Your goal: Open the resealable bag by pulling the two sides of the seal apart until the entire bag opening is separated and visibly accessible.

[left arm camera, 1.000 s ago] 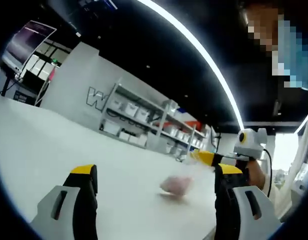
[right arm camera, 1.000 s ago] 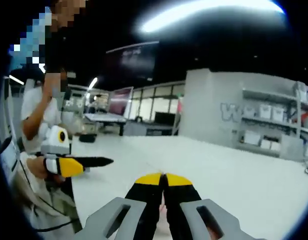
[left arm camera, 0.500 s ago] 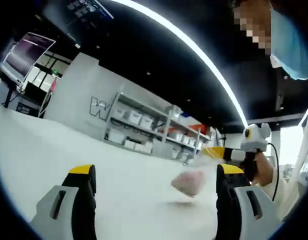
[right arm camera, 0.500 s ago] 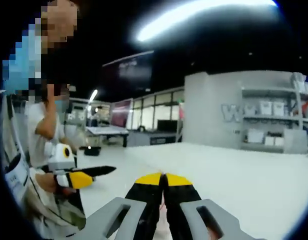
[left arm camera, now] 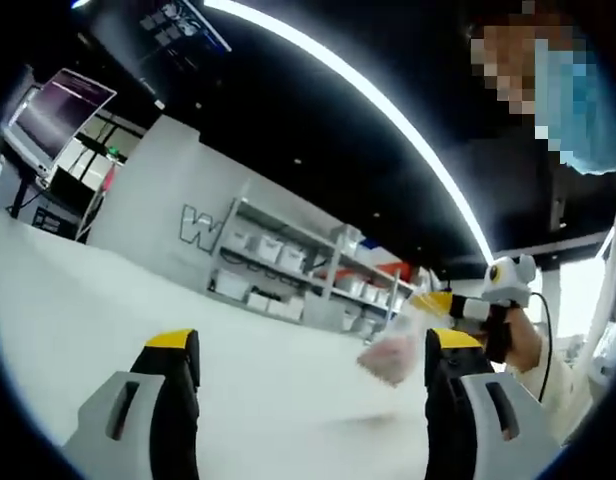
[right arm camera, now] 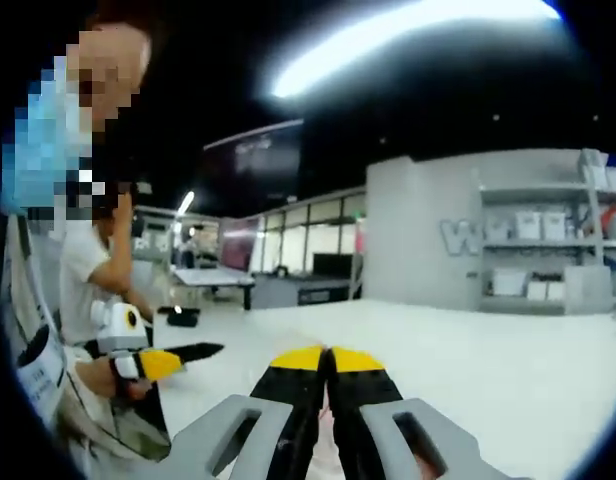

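A broad white tabletop (left arm camera: 78, 300) spreads across the lower half of the left gripper view and runs out ahead of the jaws in the right gripper view. Behind it stands a pale grey wall (left arm camera: 158, 190); in the left gripper view it shows one large white letter "W" (left arm camera: 196, 222) at about ten o'clock, the rest hidden by shelving, and nothing further is legible. In front of the wall, grey metal shelving (left arm camera: 288, 260) carries rows of white storage bins. Overhead, a long white light strip (left arm camera: 388, 110) arcs across the dark ceiling from twelve toward three o'clock. A dark hanging screen (right arm camera: 268, 165) sits near eleven o'clock in the right gripper view; its markings are too faint to read.

The left gripper (left arm camera: 303, 345), grey with black jaws tipped yellow, rises from six o'clock in its own view with its jaws set wide apart and nothing between them. The right gripper (right arm camera: 328, 355) has its yellow-tipped jaws pressed together on the clear resealable plastic bag with pink contents (left arm camera: 396, 352), a pale sliver of which shows between them. In the left gripper view that bag hangs blurred at about four o'clock, above the tabletop, just under the right gripper's tip.
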Available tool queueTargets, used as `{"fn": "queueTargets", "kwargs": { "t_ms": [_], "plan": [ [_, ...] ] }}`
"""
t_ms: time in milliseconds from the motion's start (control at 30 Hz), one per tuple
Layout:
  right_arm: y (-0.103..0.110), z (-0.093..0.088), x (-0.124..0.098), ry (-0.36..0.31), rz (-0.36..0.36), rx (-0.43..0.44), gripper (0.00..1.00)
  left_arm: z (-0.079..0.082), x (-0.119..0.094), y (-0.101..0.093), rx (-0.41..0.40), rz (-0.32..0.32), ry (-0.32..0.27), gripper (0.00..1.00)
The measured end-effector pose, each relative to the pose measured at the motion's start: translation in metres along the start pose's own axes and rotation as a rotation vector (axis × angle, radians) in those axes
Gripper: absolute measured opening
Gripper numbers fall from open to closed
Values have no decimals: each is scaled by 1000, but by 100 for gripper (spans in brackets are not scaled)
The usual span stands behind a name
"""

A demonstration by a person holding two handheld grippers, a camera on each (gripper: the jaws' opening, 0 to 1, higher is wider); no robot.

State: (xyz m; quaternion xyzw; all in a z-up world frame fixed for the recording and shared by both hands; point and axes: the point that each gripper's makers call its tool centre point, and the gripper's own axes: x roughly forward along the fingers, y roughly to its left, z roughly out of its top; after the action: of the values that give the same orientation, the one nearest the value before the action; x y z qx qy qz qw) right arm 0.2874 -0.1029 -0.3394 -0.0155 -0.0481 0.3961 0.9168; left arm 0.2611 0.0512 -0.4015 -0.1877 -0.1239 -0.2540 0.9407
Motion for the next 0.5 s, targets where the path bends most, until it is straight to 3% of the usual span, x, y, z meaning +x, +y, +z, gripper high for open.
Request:
{"fn": "queueTargets", "kwargs": {
  "t_ms": [500],
  "plan": [
    [-5,19,-4,-32,-11,-52,0,-6,-2,5,32,22,27,93]
  ]
}}
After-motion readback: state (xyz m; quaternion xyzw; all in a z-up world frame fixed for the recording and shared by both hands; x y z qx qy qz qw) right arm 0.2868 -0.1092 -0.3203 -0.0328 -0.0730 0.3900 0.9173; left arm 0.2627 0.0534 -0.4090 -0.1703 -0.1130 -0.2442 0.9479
